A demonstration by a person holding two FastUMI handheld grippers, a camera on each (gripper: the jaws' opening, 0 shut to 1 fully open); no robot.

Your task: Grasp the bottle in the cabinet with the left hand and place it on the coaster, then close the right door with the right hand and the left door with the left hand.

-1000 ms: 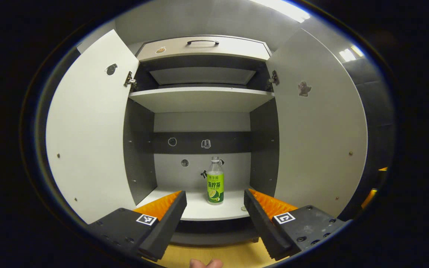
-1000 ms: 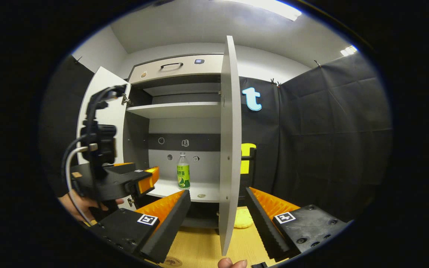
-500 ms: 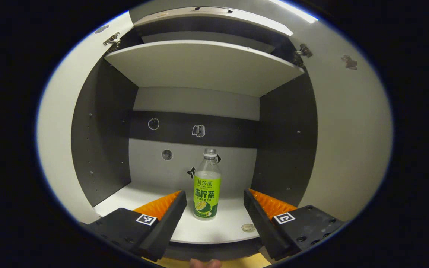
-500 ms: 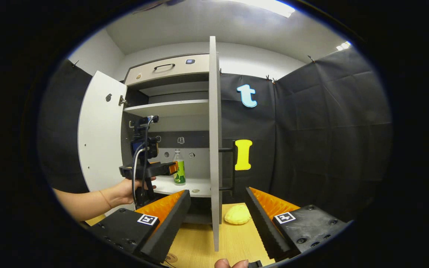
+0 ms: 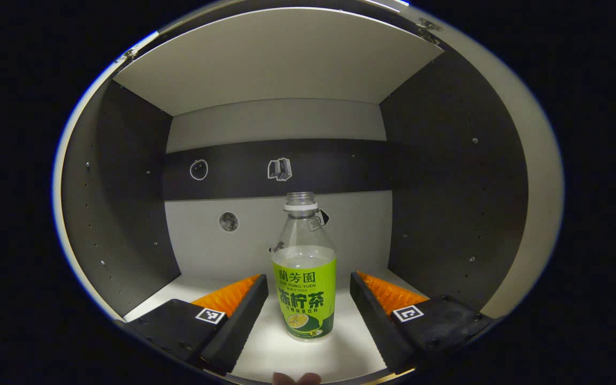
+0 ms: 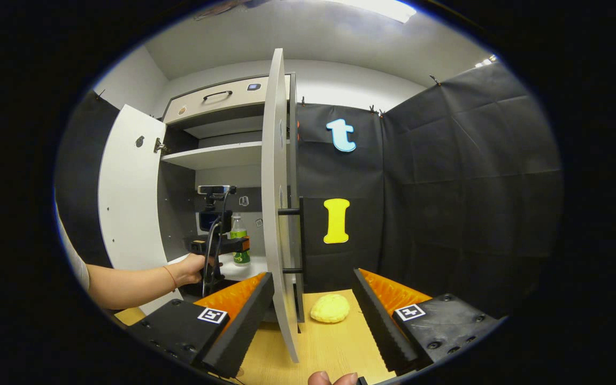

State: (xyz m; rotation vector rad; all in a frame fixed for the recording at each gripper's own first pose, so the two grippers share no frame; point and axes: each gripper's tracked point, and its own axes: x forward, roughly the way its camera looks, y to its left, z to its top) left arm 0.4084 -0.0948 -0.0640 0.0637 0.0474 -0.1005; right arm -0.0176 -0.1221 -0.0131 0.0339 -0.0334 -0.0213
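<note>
Left gripper view puts the left gripper (image 5: 308,313) inside the lower cabinet compartment, its jaws wide and standing either side of the bottle (image 5: 303,291) without touching it, a stance that suits closing on the labelled body. The bottle stands upright and uncapped on the cabinet floor (image 5: 254,353), near the back wall. Half a second ago it was smaller and farther ahead of the jaws; now it sits between them, so the reach has gone deeper. Right gripper view shows, from left to right, the open left door (image 6: 129,187), a person's hand (image 6: 193,267) holding that gripper at the bottle, the right door (image 6: 276,203) edge-on and open, then the yellow coaster (image 6: 330,308) on the wooden worktop (image 6: 329,347). The right gripper (image 6: 313,315) hangs with jaws wide and empty, likely waiting by its door; it has drifted rightward since.
</note>
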